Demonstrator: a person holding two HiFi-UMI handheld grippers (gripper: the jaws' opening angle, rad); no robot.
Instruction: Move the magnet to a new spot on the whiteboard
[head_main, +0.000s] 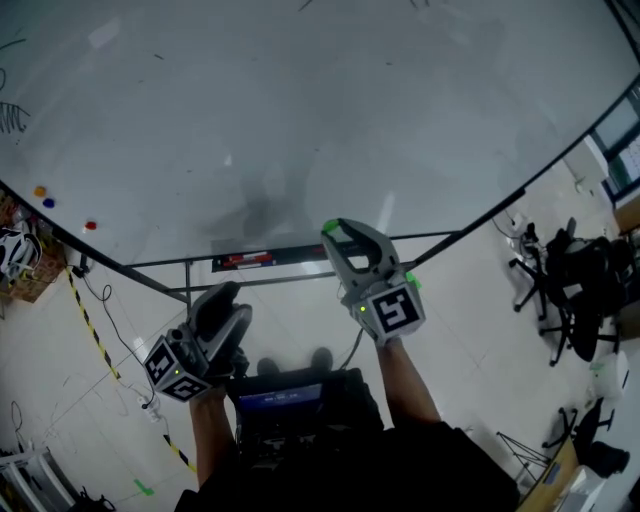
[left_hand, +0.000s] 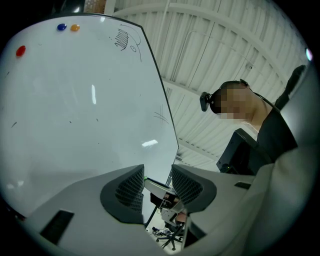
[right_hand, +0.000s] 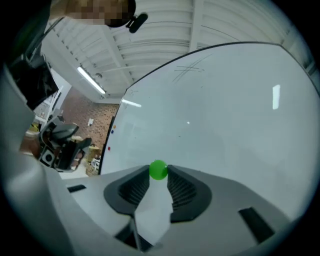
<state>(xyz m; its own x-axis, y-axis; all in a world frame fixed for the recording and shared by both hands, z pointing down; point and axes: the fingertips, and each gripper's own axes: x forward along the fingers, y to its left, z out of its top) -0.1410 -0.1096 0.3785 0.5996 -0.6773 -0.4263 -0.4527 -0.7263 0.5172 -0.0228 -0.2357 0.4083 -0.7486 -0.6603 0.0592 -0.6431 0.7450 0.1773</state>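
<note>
A small green magnet (right_hand: 158, 170) is pinched between the tips of my right gripper (right_hand: 159, 176), which is shut on it. In the head view that right gripper (head_main: 338, 236) is raised in front of the lower edge of the whiteboard (head_main: 300, 120); whether the magnet touches the board I cannot tell. My left gripper (head_main: 226, 296) hangs lower, to the left, below the board. Its jaws stand apart with nothing between them in the left gripper view (left_hand: 157, 176). The whiteboard (left_hand: 75, 110) fills that view's left and the whiteboard (right_hand: 225, 110) most of the right gripper view.
An orange magnet (head_main: 40, 190), a blue magnet (head_main: 48, 202) and a red magnet (head_main: 91, 225) stick at the board's lower left. A marker tray (head_main: 250, 260) runs under the board. Office chairs (head_main: 565, 270) stand at right, a cluttered box (head_main: 20, 255) at left.
</note>
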